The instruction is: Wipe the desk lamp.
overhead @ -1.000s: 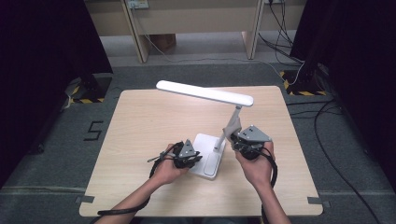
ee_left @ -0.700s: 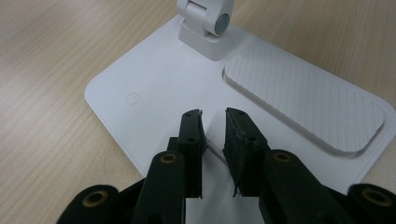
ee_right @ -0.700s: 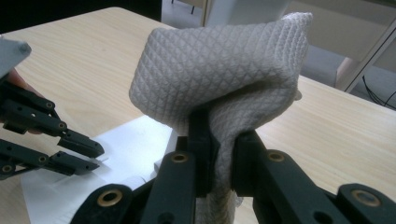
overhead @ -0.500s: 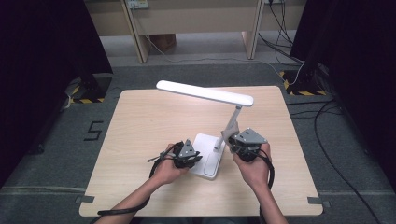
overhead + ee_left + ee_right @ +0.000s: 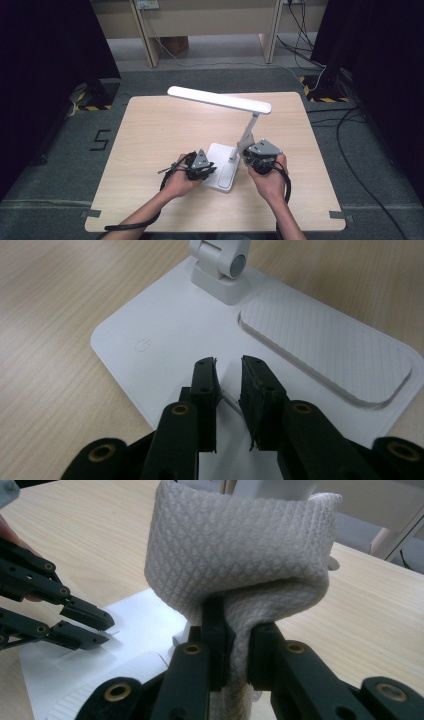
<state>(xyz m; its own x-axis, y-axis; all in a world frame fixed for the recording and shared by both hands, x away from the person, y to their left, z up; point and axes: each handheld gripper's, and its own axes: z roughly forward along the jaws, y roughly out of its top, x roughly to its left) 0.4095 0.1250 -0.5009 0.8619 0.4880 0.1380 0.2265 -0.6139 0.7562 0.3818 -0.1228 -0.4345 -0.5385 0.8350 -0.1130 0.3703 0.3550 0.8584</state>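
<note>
Right gripper view: a grey cloth [image 5: 240, 565] is pinched between the right tool's [image 5: 239, 645] jaws and wrapped around the white lamp's [image 5: 220, 99] stem. The left tool [image 5: 229, 371] is held over the lamp base [image 5: 165, 330], jaws slightly apart with nothing between them. The lamp stands on the worktop [image 5: 150, 130].

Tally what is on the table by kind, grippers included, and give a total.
Desk lamp: 1
Cloth: 1, pinched in the right gripper
Grippers: 2, counting the left gripper over the lamp's base
Total: 4
</note>
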